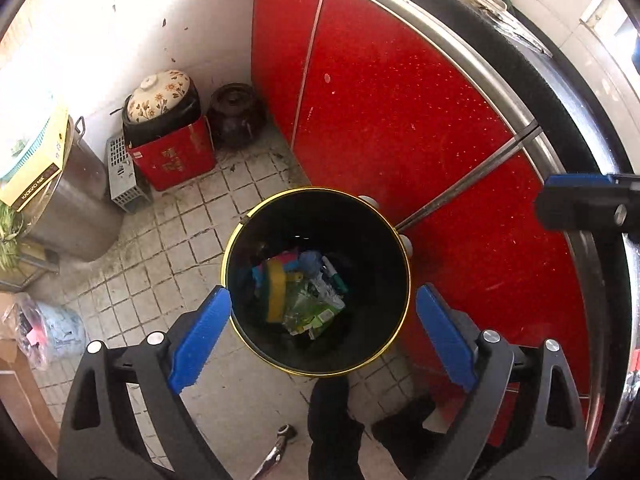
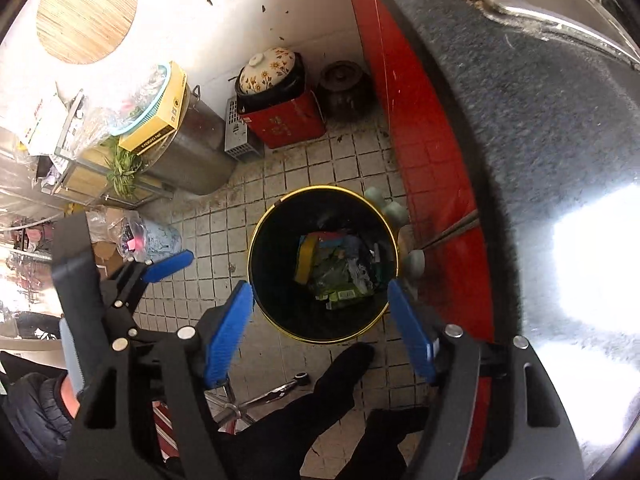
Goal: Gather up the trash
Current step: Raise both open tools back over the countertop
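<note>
Right gripper [image 2: 320,328], blue fingers spread wide and empty, hangs above a gold-rimmed black trash bin [image 2: 276,312] on the tiled floor [image 2: 224,240], wrappers and a yellow sponge [image 2: 305,264] inside; left gripper [image 2: 160,270] alongside.

A floor of small pale square tiles [image 1: 188,236] with dirty grout meets a stained white wall [image 1: 132,32]. Glossy red cabinet doors [image 1: 384,112] run beneath a dark speckled worktop [image 2: 532,128] with a metal edge. In the corner stand a red box [image 1: 174,158] carrying a floral-lidded pot [image 1: 160,94], a dark brown jar [image 1: 236,114] and a large steel stockpot [image 1: 76,196]. Strong light washes in from the left.
</note>
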Motion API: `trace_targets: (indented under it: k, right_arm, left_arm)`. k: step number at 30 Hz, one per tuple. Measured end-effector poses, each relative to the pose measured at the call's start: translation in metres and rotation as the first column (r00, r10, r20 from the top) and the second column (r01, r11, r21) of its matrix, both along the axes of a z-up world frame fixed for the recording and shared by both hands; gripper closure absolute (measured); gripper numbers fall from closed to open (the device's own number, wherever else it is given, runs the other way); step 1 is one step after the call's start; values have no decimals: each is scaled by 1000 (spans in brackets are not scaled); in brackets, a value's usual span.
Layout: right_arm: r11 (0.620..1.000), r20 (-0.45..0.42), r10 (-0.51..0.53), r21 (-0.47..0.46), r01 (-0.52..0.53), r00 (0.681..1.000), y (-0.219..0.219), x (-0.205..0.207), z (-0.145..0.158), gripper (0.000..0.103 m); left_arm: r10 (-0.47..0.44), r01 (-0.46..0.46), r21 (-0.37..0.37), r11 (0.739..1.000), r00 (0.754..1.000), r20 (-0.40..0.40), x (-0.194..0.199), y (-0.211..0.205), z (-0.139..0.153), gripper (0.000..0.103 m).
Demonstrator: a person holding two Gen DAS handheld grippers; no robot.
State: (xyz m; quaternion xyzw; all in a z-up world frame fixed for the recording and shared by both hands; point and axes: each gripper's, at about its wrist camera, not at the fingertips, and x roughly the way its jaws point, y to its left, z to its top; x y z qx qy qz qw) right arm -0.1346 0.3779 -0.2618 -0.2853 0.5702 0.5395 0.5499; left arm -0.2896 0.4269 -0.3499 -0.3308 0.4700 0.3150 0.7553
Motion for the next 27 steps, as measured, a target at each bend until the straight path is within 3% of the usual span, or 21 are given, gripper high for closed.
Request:
trace_targets:
  k: [7, 14, 21, 27]
  right_arm:
    - [998, 25, -15, 62, 13, 1000, -6, 14, 30, 30]
    - [986, 74, -54, 163, 41, 996, -44, 35, 80, 23]
    - [962, 145, -169, 238, 131, 975, -122, 73, 126, 21]
    - [918, 167, -352, 252, 305, 921, -214, 121, 142, 21]
  left_arm:
    - [-36, 37, 55, 998, 999, -7, 9, -3, 24, 12]
    - [-108, 108, 145, 983, 994, -13, 33, -10, 78, 11]
    - [-240, 232, 241, 943, 971, 6, 83, -51, 140, 10]
    - [-371, 353, 266, 897, 929, 19, 134, -112, 172, 10]
